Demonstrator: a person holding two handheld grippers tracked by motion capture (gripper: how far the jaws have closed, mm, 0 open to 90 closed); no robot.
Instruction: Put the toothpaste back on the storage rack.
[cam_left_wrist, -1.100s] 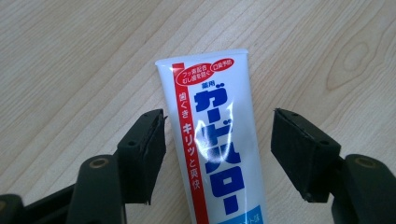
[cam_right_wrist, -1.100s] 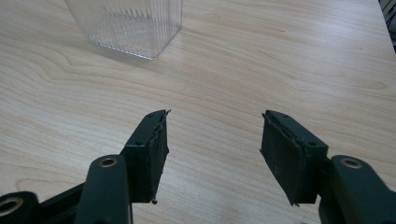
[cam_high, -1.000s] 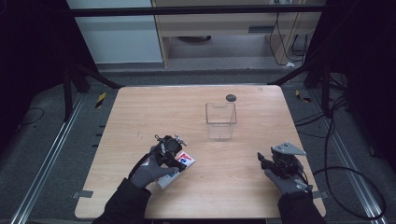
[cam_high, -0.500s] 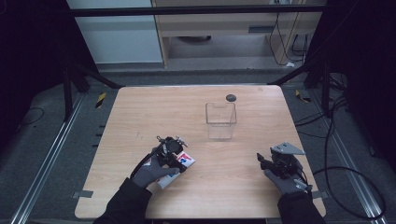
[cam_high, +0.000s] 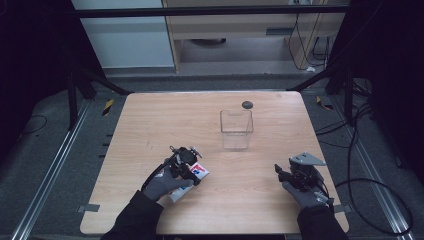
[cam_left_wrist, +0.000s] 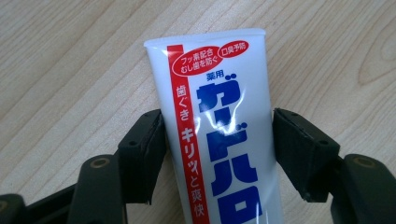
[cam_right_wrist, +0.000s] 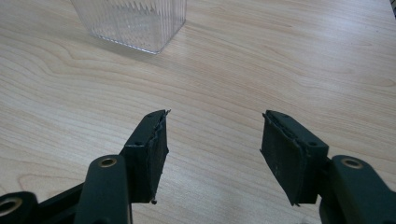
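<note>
Nearest the person, the left gripper (cam_high: 192, 167) has its jaws on either side of a toothpaste tube (cam_left_wrist: 219, 135), the left pad touching the tube's edge and the right pad at or just off the other edge; whether they squeeze it cannot be told. The tube lies on the wooden table (cam_high: 150, 125) at the front left. At the front right, the right gripper (cam_right_wrist: 212, 149) hangs with jaws spread over bare wood. Farther back stands a clear plastic box (cam_high: 236, 129), and beyond it a small dark disc (cam_high: 247, 104).
</note>
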